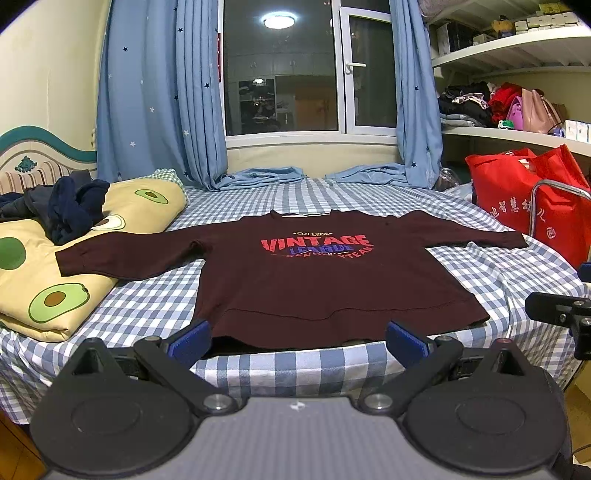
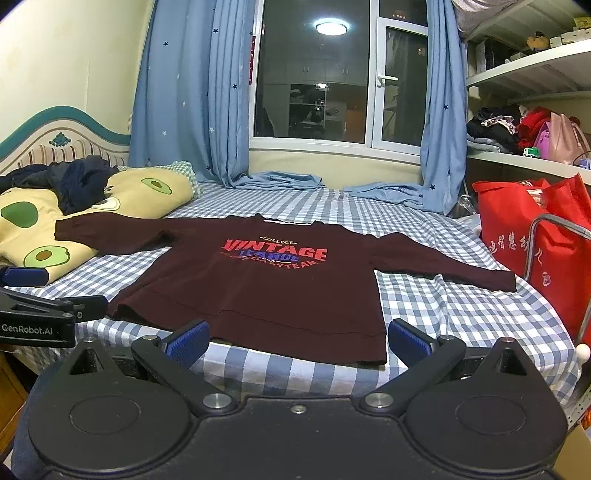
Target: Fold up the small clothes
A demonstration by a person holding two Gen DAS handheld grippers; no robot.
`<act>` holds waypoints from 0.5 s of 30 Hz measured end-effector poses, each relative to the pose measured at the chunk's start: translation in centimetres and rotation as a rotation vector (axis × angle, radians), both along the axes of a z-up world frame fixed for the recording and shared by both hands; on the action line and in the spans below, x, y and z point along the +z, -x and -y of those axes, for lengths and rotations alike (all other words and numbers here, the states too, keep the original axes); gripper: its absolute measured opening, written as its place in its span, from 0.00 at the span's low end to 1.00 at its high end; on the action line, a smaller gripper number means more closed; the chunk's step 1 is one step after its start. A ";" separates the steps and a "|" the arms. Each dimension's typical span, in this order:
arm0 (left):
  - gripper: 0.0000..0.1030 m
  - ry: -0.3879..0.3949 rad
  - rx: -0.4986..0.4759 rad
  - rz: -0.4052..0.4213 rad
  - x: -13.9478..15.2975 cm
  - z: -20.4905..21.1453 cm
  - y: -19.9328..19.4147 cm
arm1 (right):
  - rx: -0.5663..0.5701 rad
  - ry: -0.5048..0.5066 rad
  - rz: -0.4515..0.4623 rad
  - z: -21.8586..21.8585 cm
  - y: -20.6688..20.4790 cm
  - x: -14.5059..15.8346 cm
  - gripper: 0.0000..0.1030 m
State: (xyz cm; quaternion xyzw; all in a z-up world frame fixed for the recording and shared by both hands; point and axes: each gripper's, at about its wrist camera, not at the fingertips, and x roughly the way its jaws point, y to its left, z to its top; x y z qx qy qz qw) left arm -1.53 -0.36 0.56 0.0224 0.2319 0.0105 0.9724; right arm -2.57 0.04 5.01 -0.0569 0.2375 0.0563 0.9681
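Both wrist cameras sit low at the bed's (image 1: 295, 369) near edge, apparently side by side, facing the window (image 2: 314, 74).

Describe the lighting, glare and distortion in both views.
Left wrist view: ceiling lamp reflection glares in the dark window; shelves bow from fisheye. Right wrist view: same glare; the maroon shirt is evenly lit and sharp.

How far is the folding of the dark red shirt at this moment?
Done: the shirt lies flat, print up, sleeves spread on the checked bed. In hand: nothing; the left tool and right tool are open near the hem. Left: every fold.
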 end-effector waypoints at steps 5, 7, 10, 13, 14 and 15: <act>0.99 -0.001 0.003 0.001 -0.1 0.0 0.1 | 0.000 0.001 -0.001 0.0 0.0 0.0 0.99; 0.99 -0.001 0.006 0.001 -0.1 0.0 0.2 | 0.001 0.000 0.000 0.0 0.0 0.0 0.99; 0.99 -0.001 0.008 0.002 0.0 -0.1 0.3 | 0.001 0.004 0.000 -0.1 0.0 0.0 0.99; 0.99 -0.002 0.009 0.004 0.0 -0.2 0.4 | 0.005 0.010 -0.001 -0.3 0.0 -0.1 0.99; 0.99 -0.002 0.010 0.004 0.0 -0.2 0.5 | 0.003 0.008 -0.001 -0.3 0.0 -0.1 1.00; 0.99 -0.003 0.011 0.003 0.0 -0.2 0.4 | 0.003 0.008 -0.001 -0.3 0.0 -0.1 0.99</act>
